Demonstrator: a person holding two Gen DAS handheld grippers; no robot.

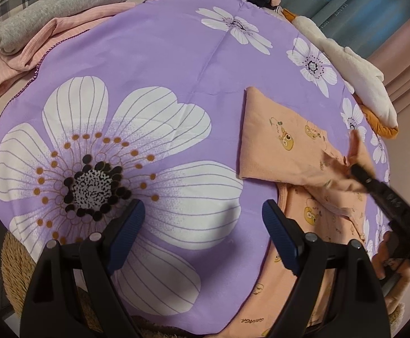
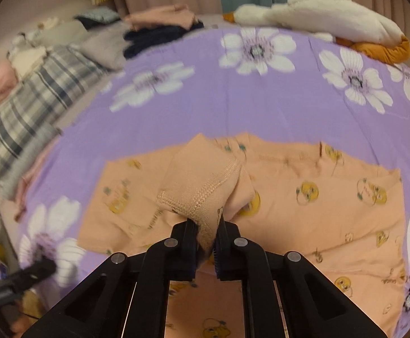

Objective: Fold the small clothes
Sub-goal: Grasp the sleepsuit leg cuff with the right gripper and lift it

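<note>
- A peach printed garment (image 2: 303, 214) lies partly folded on a purple floral sheet (image 1: 159, 64) spread over a bed, toward the sheet's right side in the left wrist view.
- The right gripper (image 2: 207, 232) has its jaws clenched on a stitched hem (image 2: 205, 194) of the garment, the fabric bunched and raised above the rest of the cloth.
- The left gripper (image 1: 203, 217) hangs over the large white flower print with its jaws released, nothing between them; its right finger sits just beside the garment's near edge.
- Risk, as judged: only a narrow pinch of hem is held, so a quick pull could slip it free, or drag the whole garment and undo the fold already laid.
- With the left jaws idle, nothing pins the cloth; the lower layer may travel with the lifted one.
- Room: the sheet's centre and left are bare, giving ample space to carry the fold across.
- Edges are crowded: a white and mustard plush item (image 2: 331, 17) at the far right, a pile of dark and peach clothes (image 2: 162, 28) at the back, grey and pink garments (image 1: 50, 19) far left.
- The sheet's near rim falls close under both grippers.
</note>
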